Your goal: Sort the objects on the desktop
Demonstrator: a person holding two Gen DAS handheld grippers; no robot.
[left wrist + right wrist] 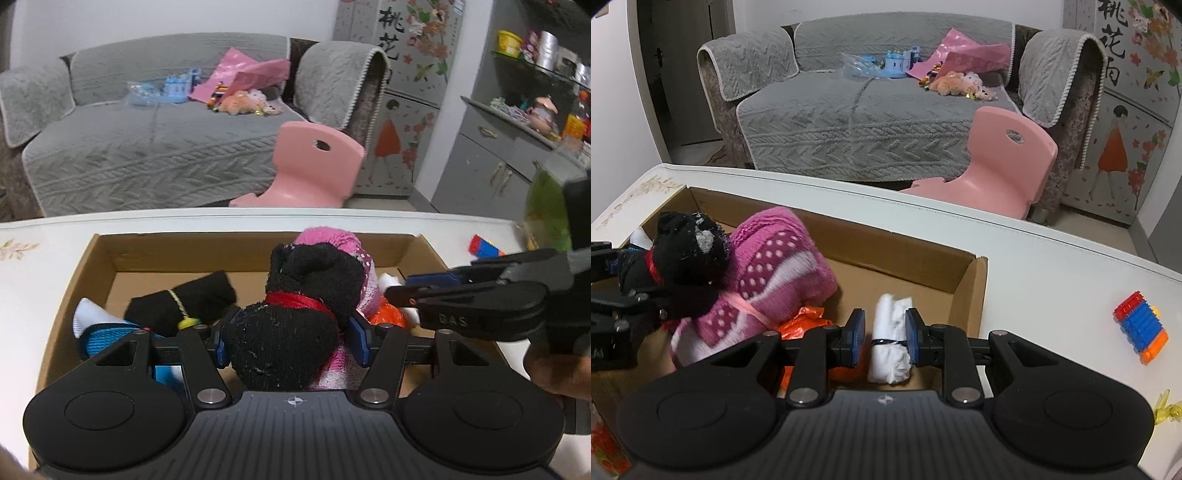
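My left gripper is shut on a black sock bundle tied with a red band, held over an open cardboard box. Behind the bundle lies a pink dotted knit piece. In the right wrist view my right gripper is shut on a white rolled cloth with a black tie, low inside the box's right end. The same gripper reaches in from the right in the left wrist view. The box also holds a second black bundle, a blue piece and an orange bag.
The box sits on a white table. A block toy in red, blue and orange and a small yellow thing lie on the table right of the box. A pink chair and a grey sofa stand beyond the far edge.
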